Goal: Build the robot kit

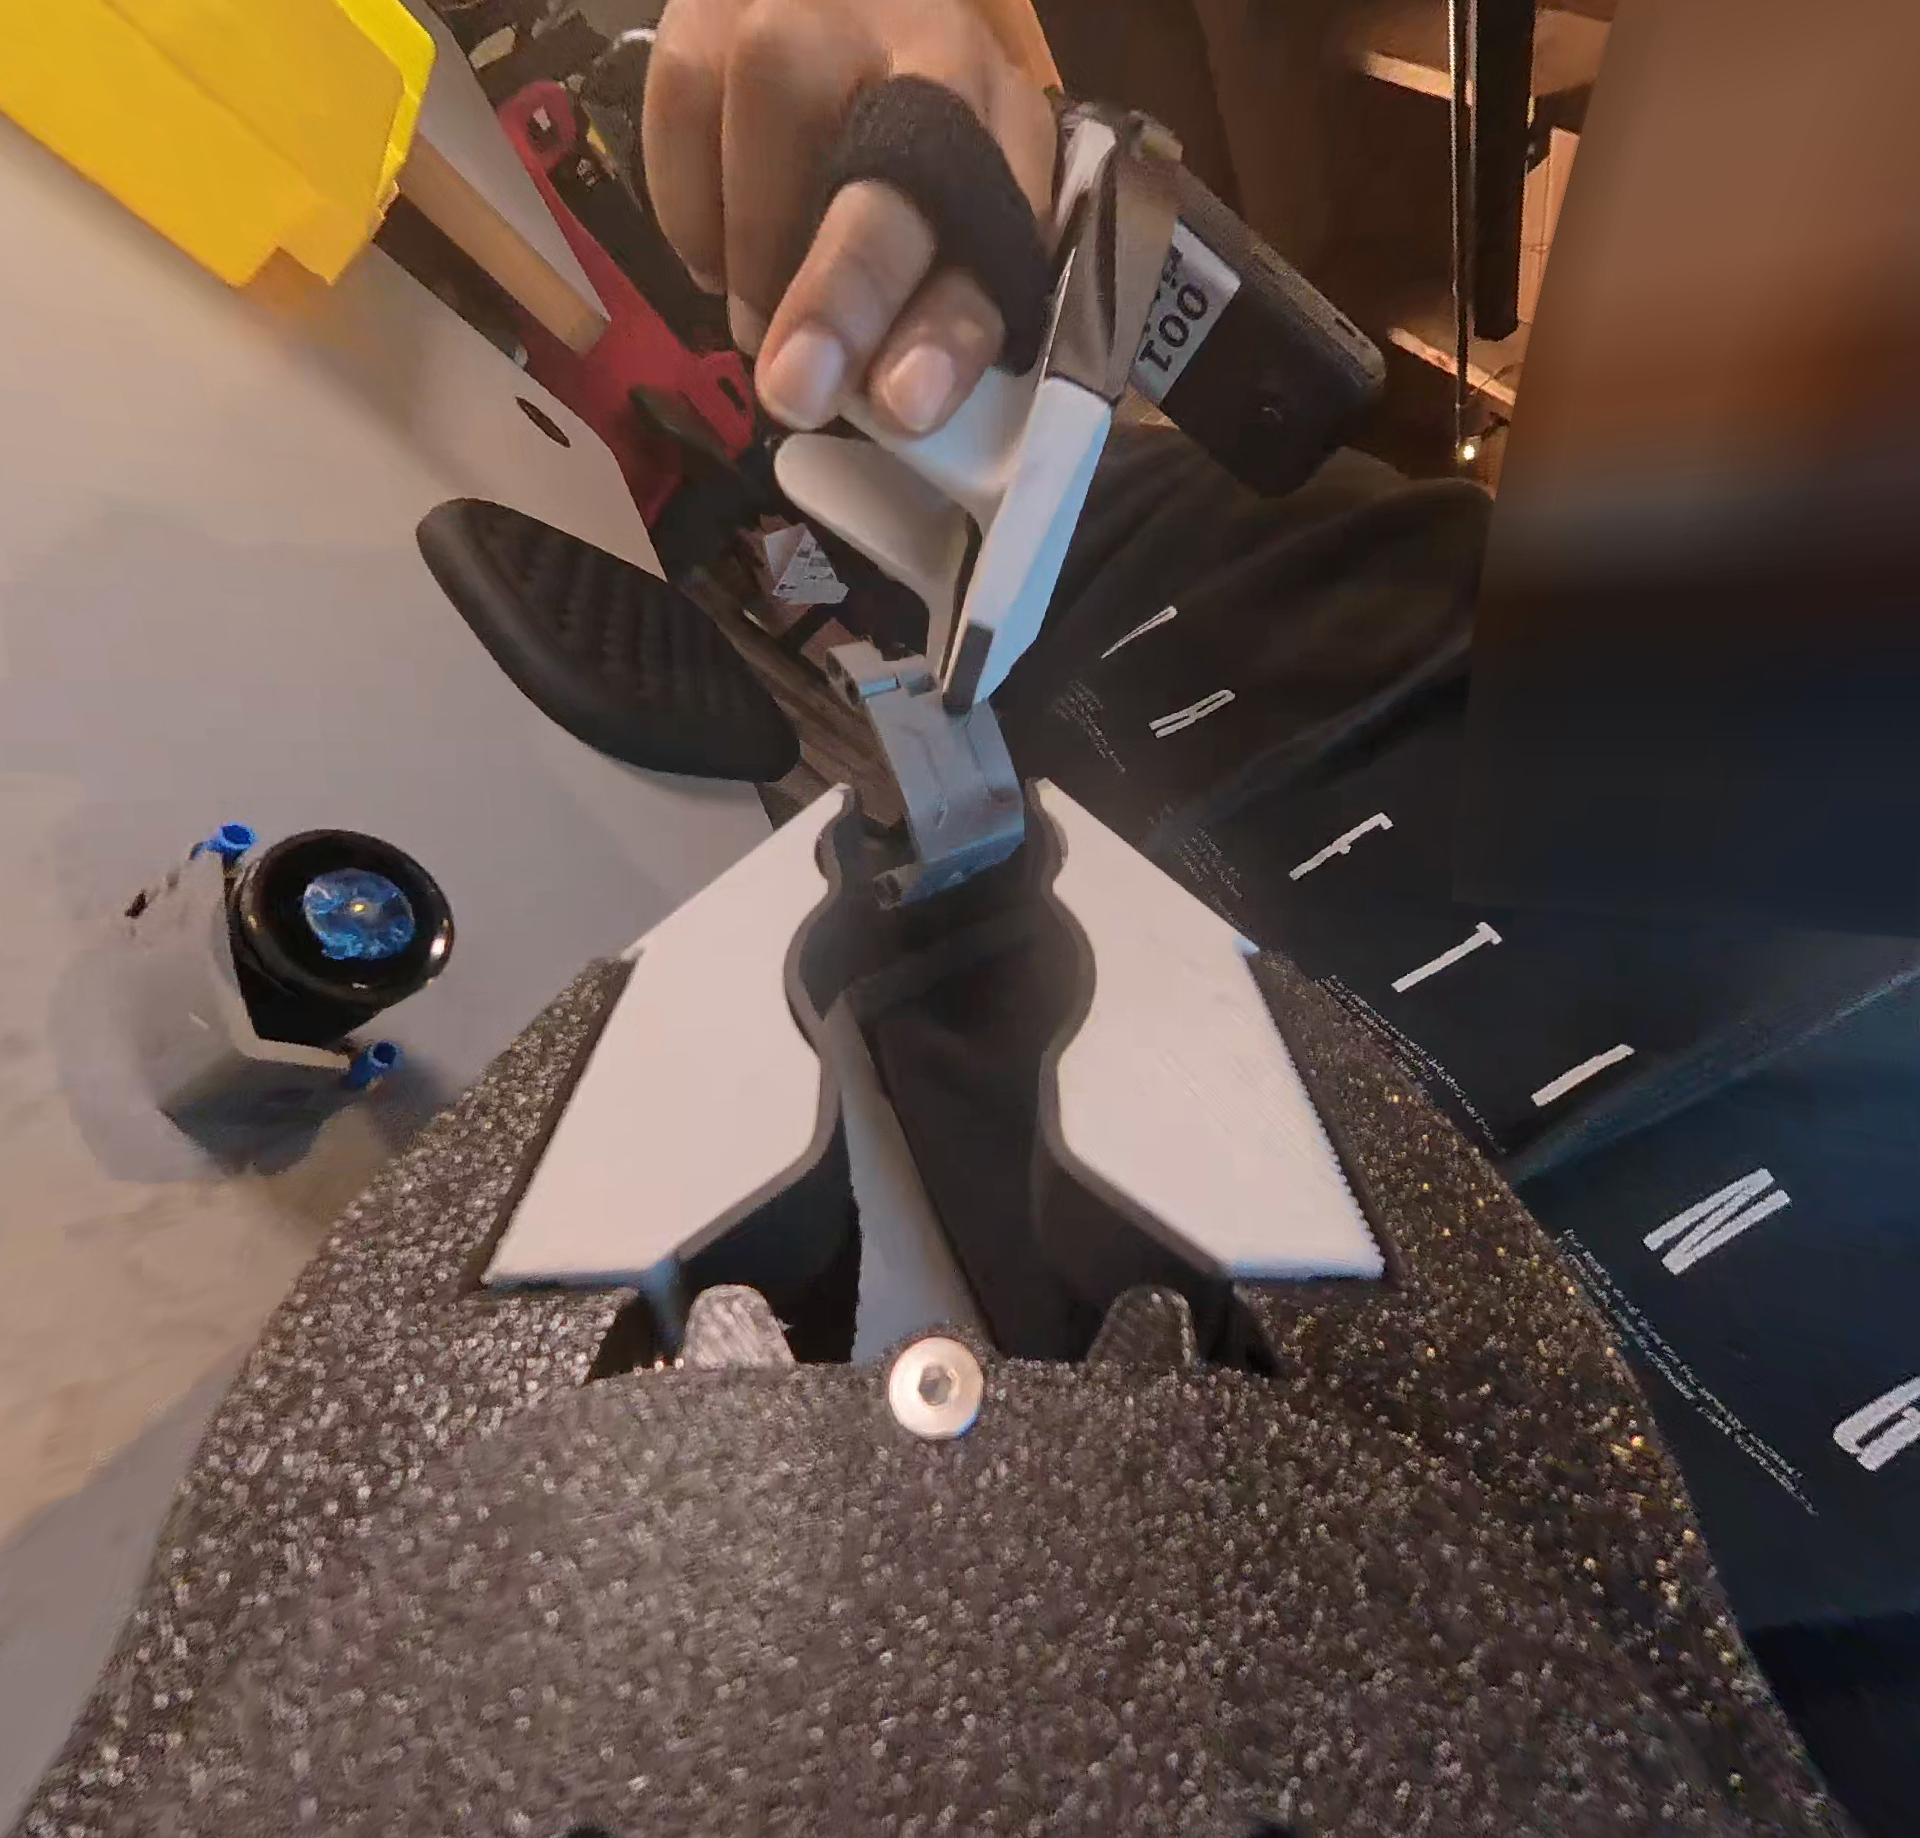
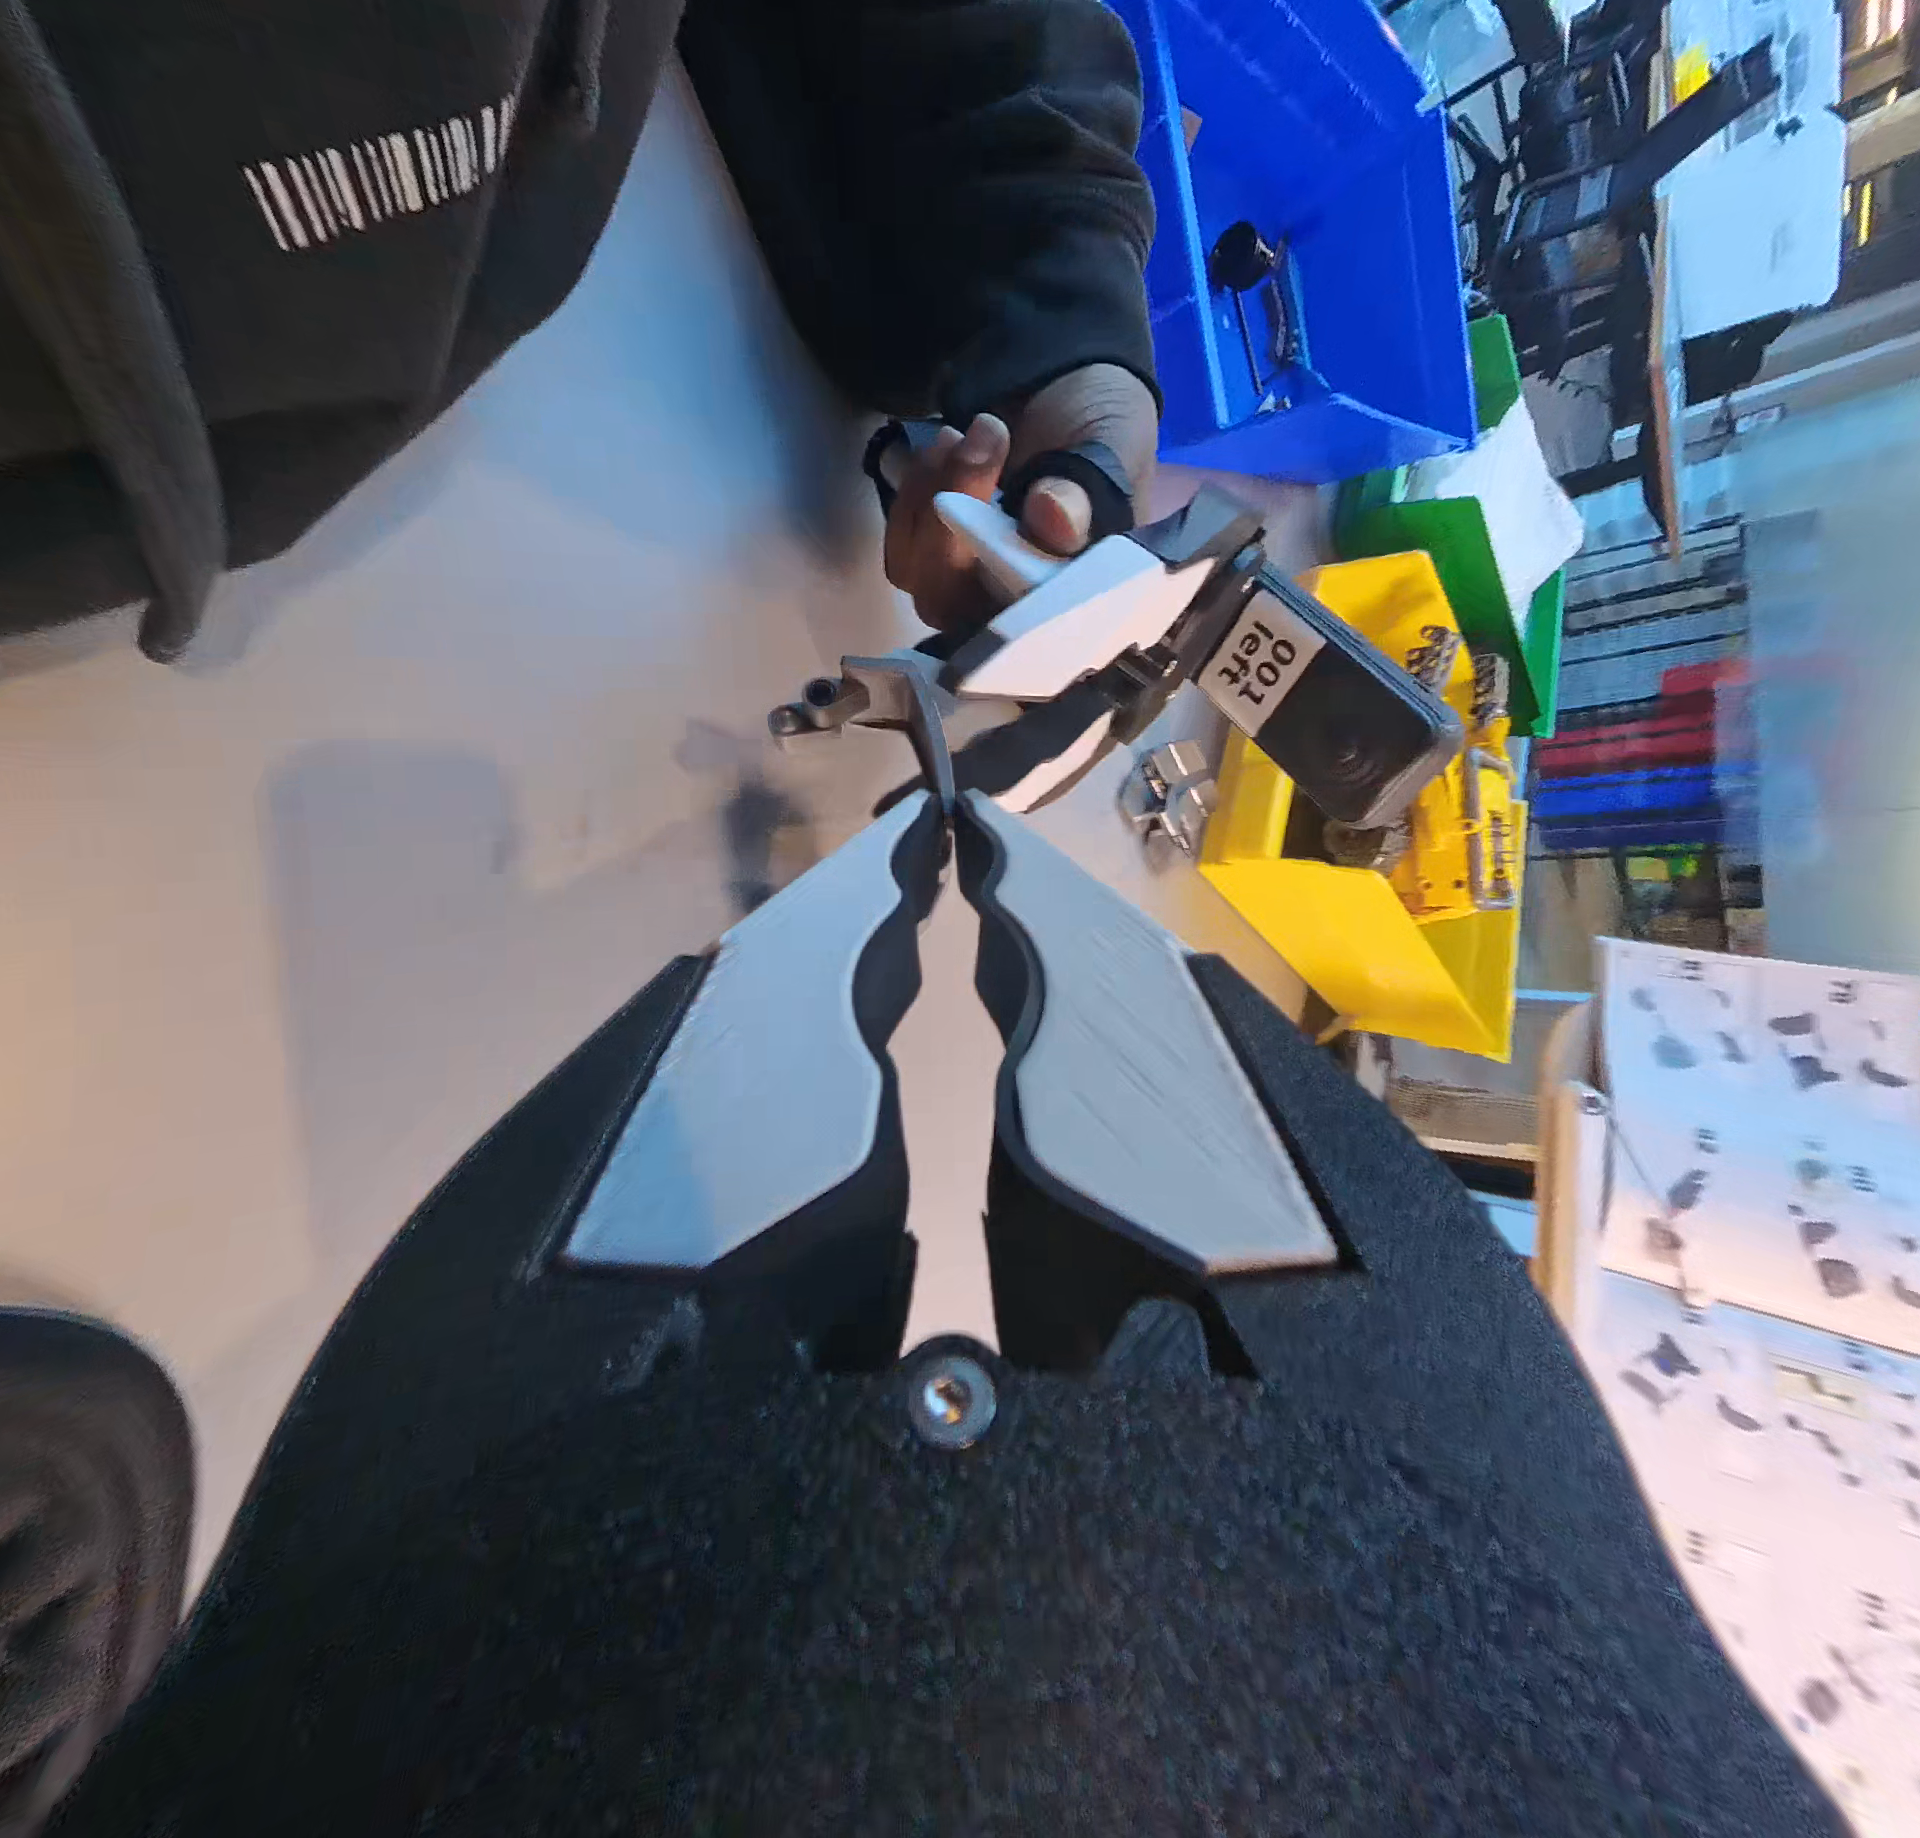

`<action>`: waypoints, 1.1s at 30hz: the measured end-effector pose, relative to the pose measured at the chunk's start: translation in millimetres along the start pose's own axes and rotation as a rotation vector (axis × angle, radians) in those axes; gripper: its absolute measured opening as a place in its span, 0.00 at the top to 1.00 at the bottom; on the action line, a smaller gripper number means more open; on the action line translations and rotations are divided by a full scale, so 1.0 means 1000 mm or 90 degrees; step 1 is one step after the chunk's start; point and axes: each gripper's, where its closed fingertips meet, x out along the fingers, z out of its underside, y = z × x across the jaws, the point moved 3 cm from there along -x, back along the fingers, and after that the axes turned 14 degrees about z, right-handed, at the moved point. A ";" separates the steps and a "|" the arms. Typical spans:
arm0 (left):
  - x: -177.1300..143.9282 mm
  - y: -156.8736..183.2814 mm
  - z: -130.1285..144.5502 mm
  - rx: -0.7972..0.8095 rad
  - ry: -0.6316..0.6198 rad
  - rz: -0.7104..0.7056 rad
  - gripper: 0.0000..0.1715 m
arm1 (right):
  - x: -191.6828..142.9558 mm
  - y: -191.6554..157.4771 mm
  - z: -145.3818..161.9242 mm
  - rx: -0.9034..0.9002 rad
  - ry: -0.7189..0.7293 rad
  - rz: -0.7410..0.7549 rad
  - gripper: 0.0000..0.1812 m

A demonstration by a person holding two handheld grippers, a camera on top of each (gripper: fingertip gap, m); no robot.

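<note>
A small grey metal bracket (image 1: 951, 780) is held in the air between both grippers. My left gripper (image 1: 940, 801) has its tips on either side of the bracket's lower end. My right gripper (image 1: 966, 692), held by a hand, comes down from above and pinches the bracket's top edge. In the right wrist view my right gripper (image 2: 948, 801) is shut on a thin curved edge of the bracket (image 2: 862, 702). There the left gripper (image 2: 925, 728), also held by a hand, grips the bracket from the right.
A white table (image 1: 156, 541) carries a yellow bin (image 1: 208, 74), a red tool (image 1: 623, 313), a black oval pad (image 1: 603, 635) and a small black lens-like part (image 1: 332, 936). Blue (image 2: 1299, 178), green (image 2: 1455, 562) and yellow (image 2: 1351, 905) bins, a loose metal hinge (image 2: 1174, 791) and printed sheets (image 2: 1756, 1217) lie to the right. The person's dark clothing is close by. Less than 4 cm separates the two grippers' tips.
</note>
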 end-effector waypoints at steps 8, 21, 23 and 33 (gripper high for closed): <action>-0.011 -0.005 -0.014 0.131 -0.018 -0.161 0.86 | 0.007 0.015 0.021 0.014 -0.053 0.089 0.99; -0.031 -0.027 -0.005 0.276 -0.186 -0.376 0.86 | 0.009 -0.006 0.046 0.446 -0.055 0.106 0.86; -0.029 -0.030 -0.002 0.391 -0.287 -0.458 0.86 | 0.007 -0.005 0.051 0.511 -0.060 0.097 0.81; -0.020 -0.043 0.012 0.802 -0.661 -0.668 0.86 | 0.026 -0.023 0.064 0.428 -0.097 0.027 0.79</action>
